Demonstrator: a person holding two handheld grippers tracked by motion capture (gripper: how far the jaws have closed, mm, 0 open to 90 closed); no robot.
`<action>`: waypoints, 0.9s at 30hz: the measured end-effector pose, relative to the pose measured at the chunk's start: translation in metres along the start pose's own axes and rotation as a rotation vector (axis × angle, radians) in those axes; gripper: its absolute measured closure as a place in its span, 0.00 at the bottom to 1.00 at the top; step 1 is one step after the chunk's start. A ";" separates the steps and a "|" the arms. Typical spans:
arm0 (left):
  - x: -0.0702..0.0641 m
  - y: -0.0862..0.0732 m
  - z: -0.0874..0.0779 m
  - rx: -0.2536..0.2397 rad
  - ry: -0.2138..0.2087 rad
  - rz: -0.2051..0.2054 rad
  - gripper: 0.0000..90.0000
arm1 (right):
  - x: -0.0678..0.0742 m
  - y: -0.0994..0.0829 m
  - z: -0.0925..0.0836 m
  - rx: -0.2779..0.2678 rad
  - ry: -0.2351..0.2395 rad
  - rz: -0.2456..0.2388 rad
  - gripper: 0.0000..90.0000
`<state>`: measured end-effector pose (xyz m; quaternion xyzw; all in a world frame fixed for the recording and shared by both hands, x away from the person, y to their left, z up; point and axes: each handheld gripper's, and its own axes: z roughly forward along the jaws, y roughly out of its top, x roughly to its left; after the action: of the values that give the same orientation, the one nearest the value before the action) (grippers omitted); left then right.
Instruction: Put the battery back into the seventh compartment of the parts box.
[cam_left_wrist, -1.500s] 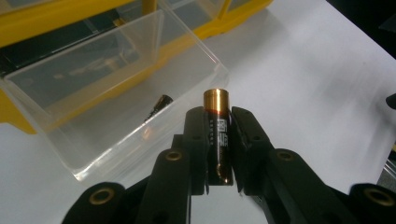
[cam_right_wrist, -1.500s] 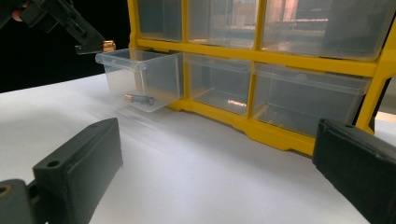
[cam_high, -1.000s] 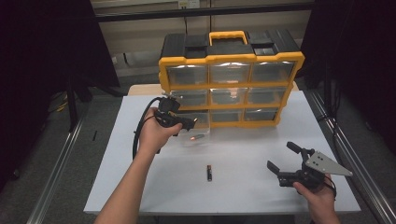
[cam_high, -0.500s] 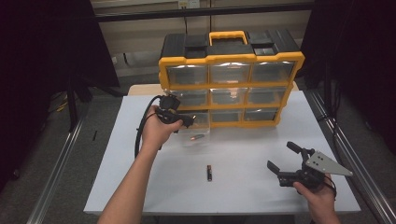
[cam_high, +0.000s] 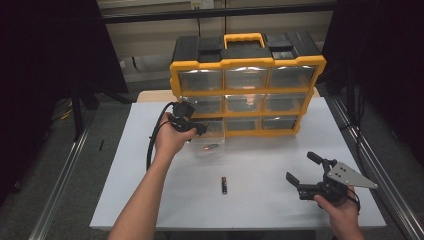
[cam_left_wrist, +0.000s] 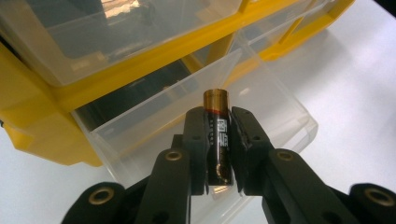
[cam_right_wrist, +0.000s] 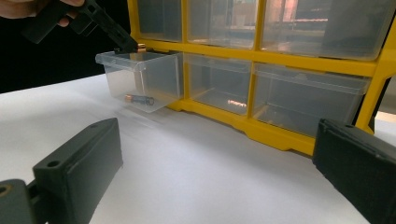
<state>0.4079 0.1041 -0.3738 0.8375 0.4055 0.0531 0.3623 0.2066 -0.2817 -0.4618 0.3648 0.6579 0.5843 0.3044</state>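
Now the step in hand looks like dropping a battery (cam_left_wrist: 217, 135) into the pulled-out drawer (cam_left_wrist: 261, 116) of the organiser (cam_high: 247, 92) at the back of the worktop (cam_high: 150, 195). The left tongs (cam_left_wrist: 218, 149) clamp the cell by its middle, gold end forward, just above the drawer's near rim. To do it well, I would carry it a little further over the clear tray, tip the nose down, and only then part the jaws, so the cell falls inside and does not bounce off the rim or roll out onto the white top.

Around it: one battery already lies on the drawer floor (cam_right_wrist: 139, 99), so the new one should land beside it, not on it. The drawers (cam_right_wrist: 219, 81) next to it are shut and out of the way. The right tongs (cam_high: 306, 170) rest low at the near right, jaws wide and holding nothing, well apart. A third battery (cam_high: 224, 185) lies loose mid-worktop, clear of both hands.
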 end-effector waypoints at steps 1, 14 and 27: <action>0.000 0.000 0.000 0.009 -0.001 0.002 0.86 | 0.000 0.000 0.000 0.000 0.000 0.000 0.01; -0.001 -0.005 -0.007 -0.046 -0.039 0.005 0.64 | 0.000 0.000 0.000 0.002 0.002 0.001 0.01; -0.013 -0.018 -0.025 -0.047 -0.128 0.044 0.42 | 0.001 0.000 0.001 0.001 0.000 -0.005 0.02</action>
<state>0.3781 0.1164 -0.3647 0.8391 0.3616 0.0168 0.4060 0.2068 -0.2808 -0.4621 0.3632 0.6591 0.5833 0.3056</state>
